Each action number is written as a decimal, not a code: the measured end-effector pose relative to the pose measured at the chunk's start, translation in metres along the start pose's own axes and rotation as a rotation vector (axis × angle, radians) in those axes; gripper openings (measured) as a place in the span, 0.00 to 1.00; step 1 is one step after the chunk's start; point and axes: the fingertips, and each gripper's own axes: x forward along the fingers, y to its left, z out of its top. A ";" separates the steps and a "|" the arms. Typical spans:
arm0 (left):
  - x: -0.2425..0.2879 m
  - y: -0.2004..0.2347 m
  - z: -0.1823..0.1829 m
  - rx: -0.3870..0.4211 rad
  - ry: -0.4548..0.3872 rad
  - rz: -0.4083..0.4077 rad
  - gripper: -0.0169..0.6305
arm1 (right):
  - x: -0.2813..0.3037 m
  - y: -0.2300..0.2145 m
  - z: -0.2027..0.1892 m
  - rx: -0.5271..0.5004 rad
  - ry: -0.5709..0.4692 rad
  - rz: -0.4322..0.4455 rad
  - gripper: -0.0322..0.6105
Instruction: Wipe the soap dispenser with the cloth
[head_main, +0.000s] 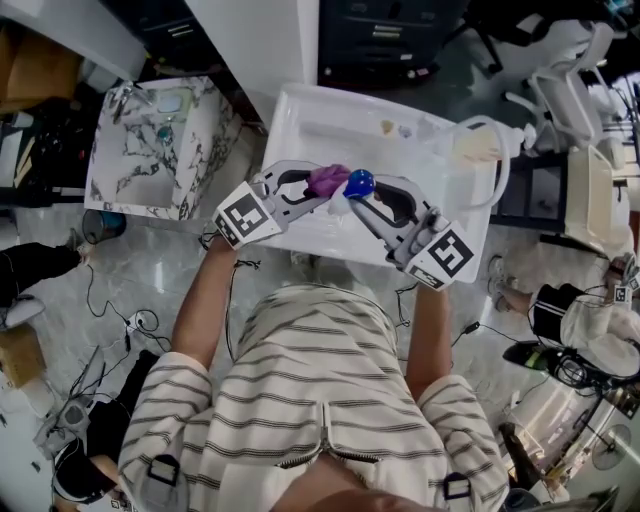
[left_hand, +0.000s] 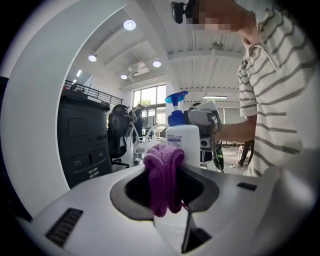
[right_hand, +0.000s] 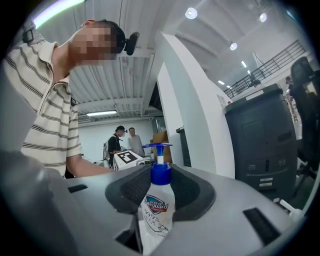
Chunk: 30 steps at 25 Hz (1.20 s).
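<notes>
Head view: over the sink (head_main: 300, 115), pinching cloth (head_main: 327, 179) in left gripper (head_main: 322, 190), clamping dispenser (head_main: 358, 184) in right gripper (head_main: 350, 203). Left gripper view: pressing cloth against dispenser. Right gripper view: gripping dispenser's body; likely to twist loose under hard rubbing.

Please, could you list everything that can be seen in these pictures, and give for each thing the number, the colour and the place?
soap dispenser: one, white bottle with blue pump, in the right gripper, over the basin in the head view
cloth: one, purple, bunched in the left gripper, next to the soap dispenser
basin: one, white, in front of the person
marble-patterned box: one, white with dark veins, left of the basin
cabinet: one, black, in the background
left gripper: one, pale grey, shut on the cloth
right gripper: one, pale grey, shut on the soap dispenser
shirt: one, white with dark stripes, on the person
</notes>
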 end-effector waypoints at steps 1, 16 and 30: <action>0.000 0.000 -0.002 -0.001 0.006 -0.003 0.21 | 0.000 0.000 0.000 0.002 -0.002 -0.001 0.26; -0.012 -0.001 -0.013 -0.060 0.023 0.062 0.22 | -0.003 -0.024 0.000 0.047 -0.040 -0.168 0.26; -0.029 0.017 -0.002 -0.160 -0.062 0.375 0.22 | -0.001 -0.069 -0.013 0.049 -0.026 -0.517 0.26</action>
